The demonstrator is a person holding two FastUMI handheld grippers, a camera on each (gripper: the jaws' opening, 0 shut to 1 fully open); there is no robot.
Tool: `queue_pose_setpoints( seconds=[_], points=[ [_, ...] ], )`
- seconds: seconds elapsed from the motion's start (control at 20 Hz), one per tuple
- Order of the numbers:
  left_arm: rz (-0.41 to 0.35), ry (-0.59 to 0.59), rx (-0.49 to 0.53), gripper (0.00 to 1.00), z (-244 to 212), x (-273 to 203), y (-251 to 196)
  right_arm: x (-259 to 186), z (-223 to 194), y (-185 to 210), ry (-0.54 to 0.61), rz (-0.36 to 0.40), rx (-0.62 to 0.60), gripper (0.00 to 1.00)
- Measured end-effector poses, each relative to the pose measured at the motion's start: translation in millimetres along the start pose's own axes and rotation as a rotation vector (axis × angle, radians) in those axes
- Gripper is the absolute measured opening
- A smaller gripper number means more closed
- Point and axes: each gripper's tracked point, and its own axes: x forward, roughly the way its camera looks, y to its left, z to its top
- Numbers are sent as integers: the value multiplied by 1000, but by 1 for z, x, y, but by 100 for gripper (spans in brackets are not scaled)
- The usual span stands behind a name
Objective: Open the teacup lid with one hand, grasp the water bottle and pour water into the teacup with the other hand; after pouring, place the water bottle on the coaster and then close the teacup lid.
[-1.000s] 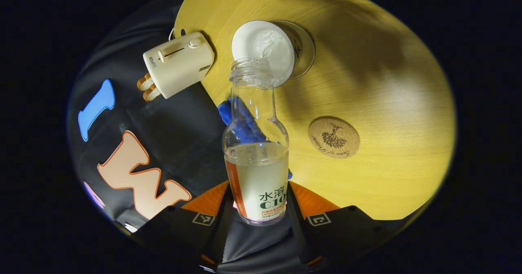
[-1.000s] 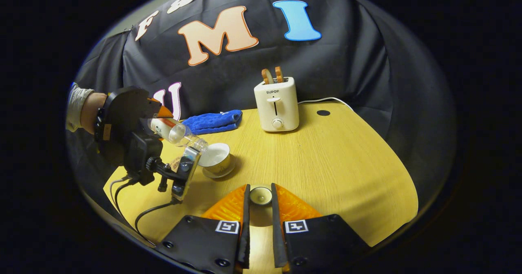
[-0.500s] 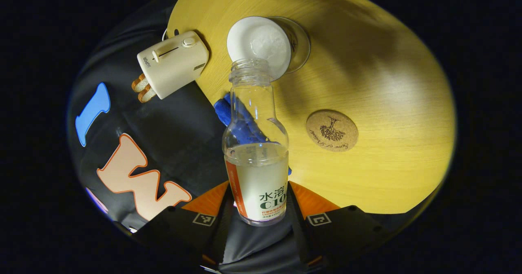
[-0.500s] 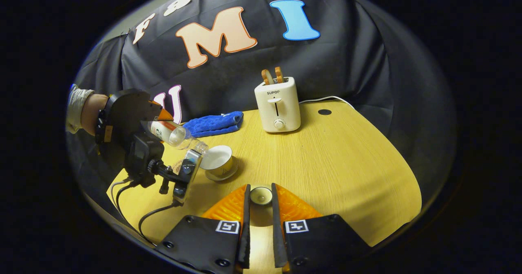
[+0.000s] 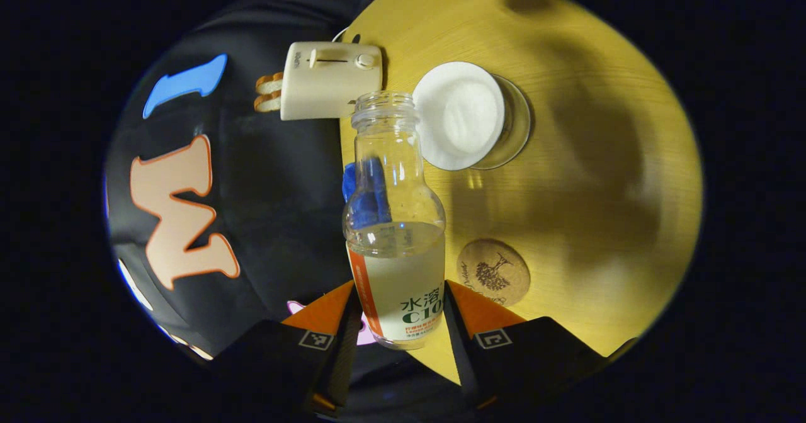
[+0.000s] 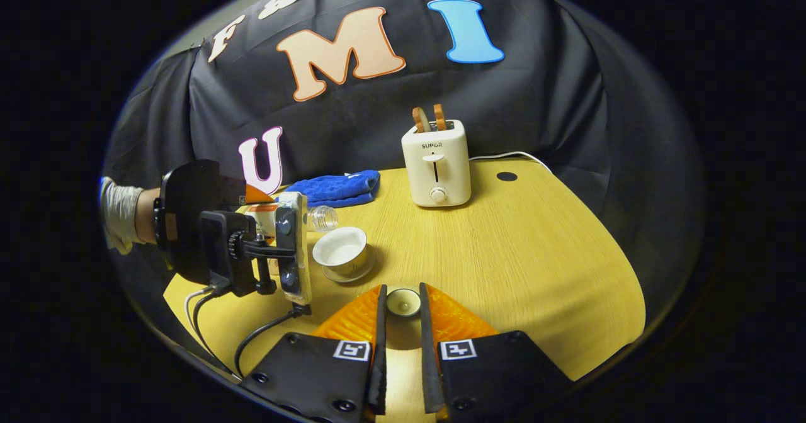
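My left gripper (image 5: 397, 300) is shut on the lower body of a clear water bottle (image 5: 393, 221) that is about half full and has no cap. In the right gripper view the bottle (image 6: 318, 218) lies nearly level, its mouth just beside and behind the open white teacup (image 6: 342, 252). The teacup (image 5: 463, 114) stands on a glass saucer, and a round cork coaster (image 5: 493, 272) lies near the bottle's base. My right gripper (image 6: 400, 297) is shut on the small teacup lid (image 6: 403, 303), held over the table in front of the cup.
A cream toaster (image 6: 436, 162) with two slices of bread stands at the back of the round wooden table (image 6: 535, 265). A folded blue cloth (image 6: 337, 187) lies behind the cup. A person's gloved hand (image 6: 119, 215) holds the left gripper at the table's left edge.
The bottle has swung up from a downward tilt over the cup to nearly level, and its mouth has left the cup's rim. The right gripper has stayed put with the lid.
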Motion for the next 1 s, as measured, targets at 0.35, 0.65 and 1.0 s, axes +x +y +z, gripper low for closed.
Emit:
queue_pose_setpoints(
  seconds=[0.35,0.65,1.0],
  points=[
    [28,-141,-421,65,12,3,-7,-3,11,18,14,-2,-35,26],
    [27,-243,-773,65,13,4,-10,-6,21,41,24,-2,-93,26],
    [51,-323,-1137,66,-2,18,-16,-12,23,72,49,4,-147,26]
  ],
)
